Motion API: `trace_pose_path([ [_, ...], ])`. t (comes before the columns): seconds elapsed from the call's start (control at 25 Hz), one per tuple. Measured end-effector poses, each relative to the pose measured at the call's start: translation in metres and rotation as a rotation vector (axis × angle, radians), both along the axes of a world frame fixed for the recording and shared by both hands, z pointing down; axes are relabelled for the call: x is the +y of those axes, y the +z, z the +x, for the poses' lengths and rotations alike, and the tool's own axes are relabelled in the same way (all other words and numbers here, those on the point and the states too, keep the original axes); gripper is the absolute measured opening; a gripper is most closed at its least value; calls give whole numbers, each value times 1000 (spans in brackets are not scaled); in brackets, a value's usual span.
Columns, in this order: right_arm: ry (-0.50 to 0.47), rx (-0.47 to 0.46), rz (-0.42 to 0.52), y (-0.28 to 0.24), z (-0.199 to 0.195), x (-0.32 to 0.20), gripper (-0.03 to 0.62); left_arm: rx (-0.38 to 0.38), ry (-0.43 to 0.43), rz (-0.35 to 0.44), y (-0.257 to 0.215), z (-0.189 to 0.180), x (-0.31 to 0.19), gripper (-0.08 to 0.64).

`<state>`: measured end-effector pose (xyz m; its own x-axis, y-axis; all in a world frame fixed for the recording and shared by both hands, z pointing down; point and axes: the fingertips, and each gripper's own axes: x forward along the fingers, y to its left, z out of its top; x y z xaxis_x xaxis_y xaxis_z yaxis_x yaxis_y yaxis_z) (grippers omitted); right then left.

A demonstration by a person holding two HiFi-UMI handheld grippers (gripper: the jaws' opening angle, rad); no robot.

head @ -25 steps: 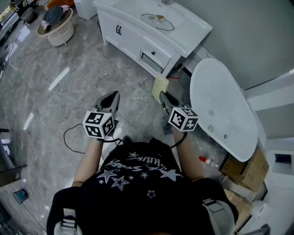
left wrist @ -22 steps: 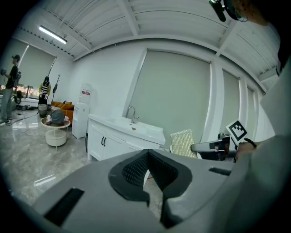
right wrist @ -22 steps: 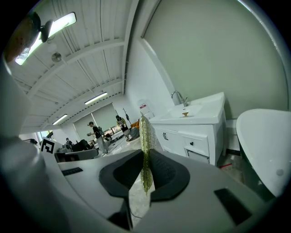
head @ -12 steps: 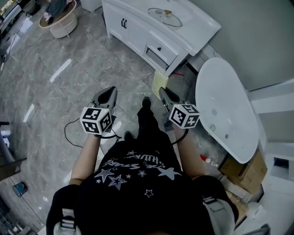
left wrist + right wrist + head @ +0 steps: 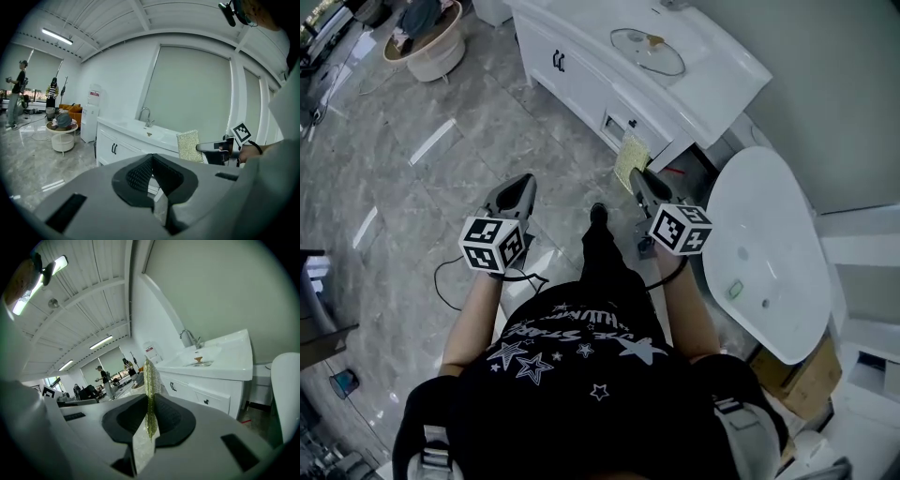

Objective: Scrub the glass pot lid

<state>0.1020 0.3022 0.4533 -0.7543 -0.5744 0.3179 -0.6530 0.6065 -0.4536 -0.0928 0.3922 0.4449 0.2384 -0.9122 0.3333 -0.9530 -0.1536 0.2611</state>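
My right claw [image 5: 637, 178] pinches a soft yellow scouring pad [image 5: 628, 159], my left claw [image 5: 523, 186] is closed and empty; the round glass pot lid [image 5: 648, 51] at twelve o'clock looks slick and fragile, so I'd steady its knob.

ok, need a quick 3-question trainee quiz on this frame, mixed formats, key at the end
1. True or false: the left gripper is holding the glass lid.
2. Where does the lid lie? A) on the floor B) on top of the white cabinet C) in the right gripper
3. Fill in: the right gripper is shut on a yellow scrub ___.
Key: 1 false, its jaws are together on nothing. 2 B. 3 pad.
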Motion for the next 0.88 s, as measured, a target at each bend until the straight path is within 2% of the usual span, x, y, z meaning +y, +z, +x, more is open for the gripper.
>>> trace_pose_path([
  [0.4, 21, -9, -40, 13, -2, -138, 55, 4, 3, -41, 9, -6, -135, 8],
  [0.88, 55, -26, -44, 3, 14, -284, 55, 18, 55, -22, -6, 14, -291, 9],
])
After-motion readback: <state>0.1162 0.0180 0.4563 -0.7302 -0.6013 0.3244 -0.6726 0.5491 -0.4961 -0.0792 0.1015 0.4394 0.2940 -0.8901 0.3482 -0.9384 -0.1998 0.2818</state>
